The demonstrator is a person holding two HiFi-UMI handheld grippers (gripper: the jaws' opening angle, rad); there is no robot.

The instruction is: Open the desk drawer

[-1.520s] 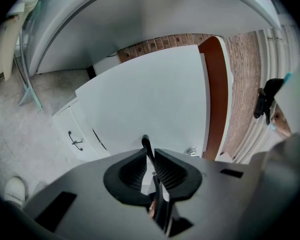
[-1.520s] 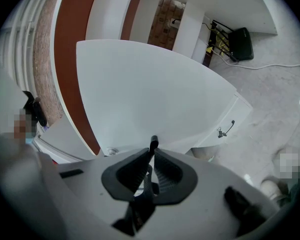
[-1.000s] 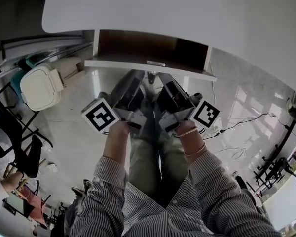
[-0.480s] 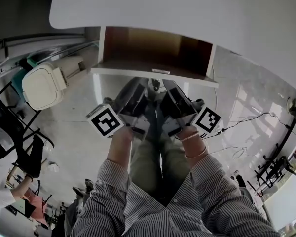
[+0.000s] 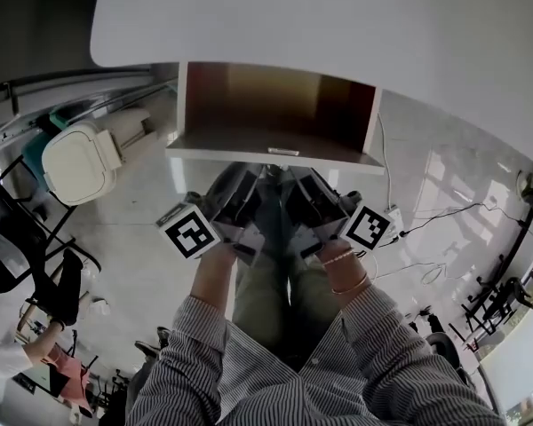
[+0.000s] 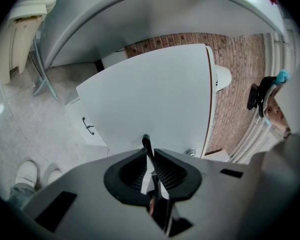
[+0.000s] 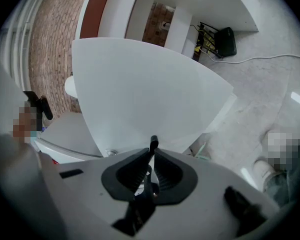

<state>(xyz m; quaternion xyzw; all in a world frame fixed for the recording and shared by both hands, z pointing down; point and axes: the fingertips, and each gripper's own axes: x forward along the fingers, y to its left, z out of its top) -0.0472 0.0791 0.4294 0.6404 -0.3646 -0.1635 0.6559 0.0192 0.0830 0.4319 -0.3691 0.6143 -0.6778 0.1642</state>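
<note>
The desk drawer (image 5: 275, 105) stands pulled out from under the white desktop (image 5: 338, 25), its brown inside showing. A thin dark handle (image 5: 282, 152) sits on its white front (image 6: 150, 99). Both grippers meet at that handle. In the head view my left gripper (image 5: 253, 176) reaches it from the left and my right gripper (image 5: 295, 176) from the right. In the left gripper view the left gripper (image 6: 149, 156) is shut on the handle (image 6: 146, 145). The right gripper view shows the right gripper (image 7: 151, 159) pinching the handle (image 7: 153, 144) the same way.
A cream lidded bin (image 5: 75, 158) stands on the floor to the left, with dark chairs (image 5: 27, 256) beyond it. Cables and a power strip (image 5: 393, 216) lie on the floor to the right. The person's legs (image 5: 275, 282) are below the grippers.
The drawer has slid further out from under the desktop, showing more of its brown inside. Both grippers have drawn back toward the person with the handle.
</note>
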